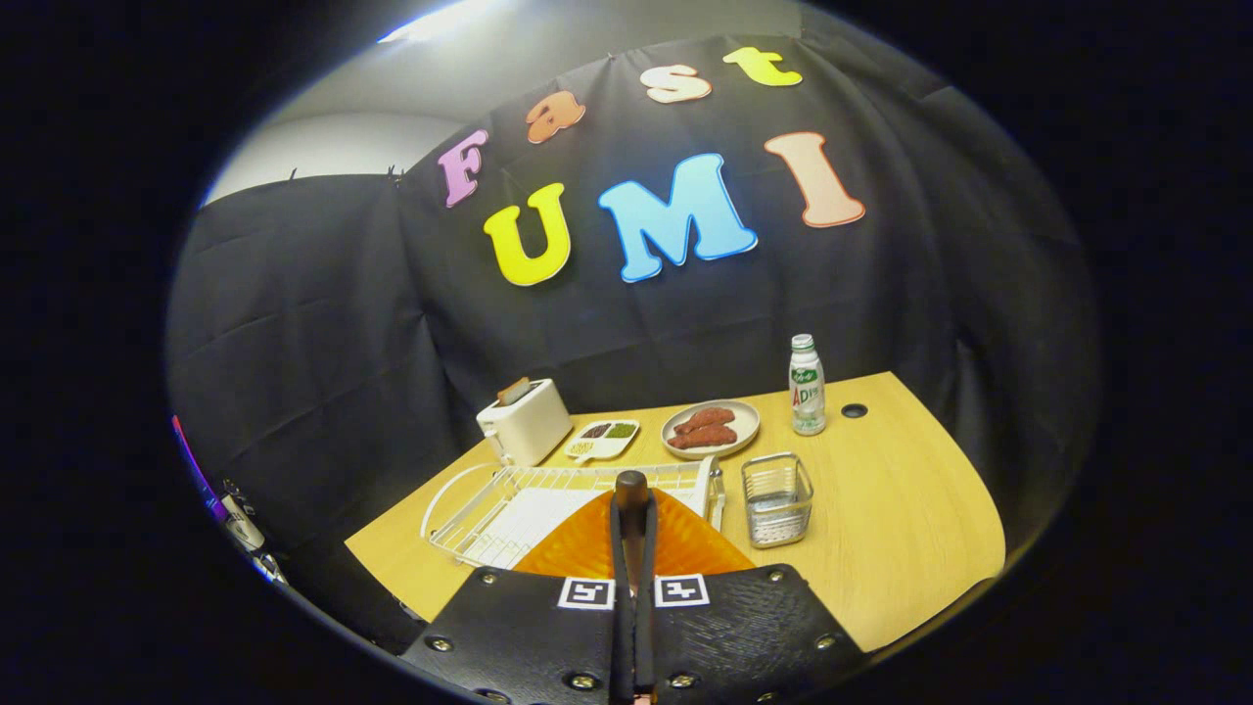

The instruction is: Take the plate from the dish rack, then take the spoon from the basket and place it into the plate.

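Note:
My gripper (633, 591) is shut on the spoon (631, 490). Its dark handle runs up between the two black fingers (529, 627), and its brown rounded end sticks out just ahead of them. Right under and ahead of the fingertips lies the orange ribbed plate (685, 548) on the wooden table, with the fingers covering its near part. The white wire dish rack (489, 509) stands just beyond and left of the plate with nothing in it. To the right of the plate stands the small metal mesh basket (776, 499).
Along the back of the table (901, 509) stand a white toaster (524, 421), a small divided sauce dish (602, 439), a beige plate with brown food (710, 428) and a green-labelled bottle (807, 385). A round cable hole (854, 410) sits beside the bottle.

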